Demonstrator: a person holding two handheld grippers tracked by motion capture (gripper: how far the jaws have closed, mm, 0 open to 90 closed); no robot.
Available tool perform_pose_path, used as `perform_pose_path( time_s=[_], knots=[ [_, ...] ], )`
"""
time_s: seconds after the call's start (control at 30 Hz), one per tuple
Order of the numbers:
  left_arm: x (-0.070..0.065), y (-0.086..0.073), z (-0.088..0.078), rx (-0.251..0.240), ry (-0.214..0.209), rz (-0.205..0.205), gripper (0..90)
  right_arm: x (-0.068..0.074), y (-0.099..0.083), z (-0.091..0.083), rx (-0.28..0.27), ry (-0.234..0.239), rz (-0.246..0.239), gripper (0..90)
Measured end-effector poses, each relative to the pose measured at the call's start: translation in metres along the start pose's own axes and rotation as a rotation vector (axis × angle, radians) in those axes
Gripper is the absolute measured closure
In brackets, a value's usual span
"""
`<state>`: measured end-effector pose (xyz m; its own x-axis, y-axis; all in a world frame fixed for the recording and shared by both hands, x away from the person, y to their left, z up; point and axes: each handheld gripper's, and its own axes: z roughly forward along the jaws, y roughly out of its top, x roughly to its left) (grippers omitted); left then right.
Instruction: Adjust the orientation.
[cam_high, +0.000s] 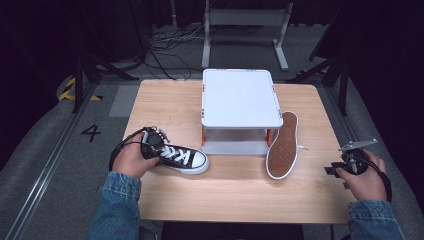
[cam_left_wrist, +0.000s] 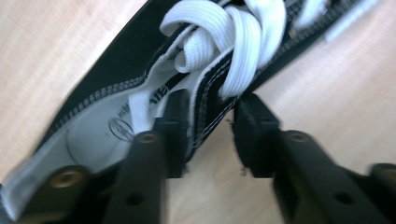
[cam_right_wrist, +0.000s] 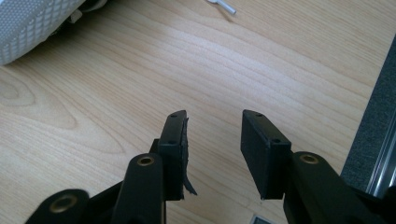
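Note:
A black sneaker with white laces (cam_high: 182, 159) stands upright on the wooden table (cam_high: 230, 195), toe to the right. My left gripper (cam_high: 159, 145) is at its heel end. In the left gripper view this sneaker (cam_left_wrist: 140, 88) has one jaw inside its opening and the other outside, straddling the laced side wall. My left gripper (cam_left_wrist: 212, 121) is open, with a strip of table showing between the cloth and the outer jaw. A second sneaker (cam_high: 282, 145) lies on its side, sole towards me. My right gripper (cam_high: 332, 170) hovers open near the table's right edge, and between its jaws (cam_right_wrist: 215, 135) there is nothing.
A white raised tray on orange legs (cam_high: 241, 97) stands at the middle back of the table. The second sneaker's patterned sole (cam_right_wrist: 28, 23) and a lace tip (cam_right_wrist: 224, 5) lie ahead of my right gripper. The table's right edge (cam_right_wrist: 373, 116) is close by.

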<state>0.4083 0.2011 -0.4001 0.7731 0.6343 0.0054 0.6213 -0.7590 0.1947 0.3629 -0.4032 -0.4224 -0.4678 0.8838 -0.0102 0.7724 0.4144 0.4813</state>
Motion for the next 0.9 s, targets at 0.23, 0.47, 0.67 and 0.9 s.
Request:
perform_pose_path(
  time_s=[0.23,0.47,0.67,0.9],
  knots=[
    [0.002,-0.030,-0.010,-0.005,0.010,-0.125,83.3,0.005,0.021,0.009,-0.006,0.020,-0.039,62.6],
    [0.000,-0.038,-0.010,-0.029,0.039,-0.248,84.9,0.013,0.038,0.019,0.000,0.032,-0.086,62.7],
    [-0.027,-0.011,-0.010,-0.043,-0.144,-0.073,70.1,0.011,0.035,0.015,-0.008,0.027,-0.070,62.7],
    [-0.042,0.015,-0.006,-0.066,-0.174,0.007,44.9,0.009,0.026,0.011,-0.015,0.020,-0.047,61.8]
  ],
)
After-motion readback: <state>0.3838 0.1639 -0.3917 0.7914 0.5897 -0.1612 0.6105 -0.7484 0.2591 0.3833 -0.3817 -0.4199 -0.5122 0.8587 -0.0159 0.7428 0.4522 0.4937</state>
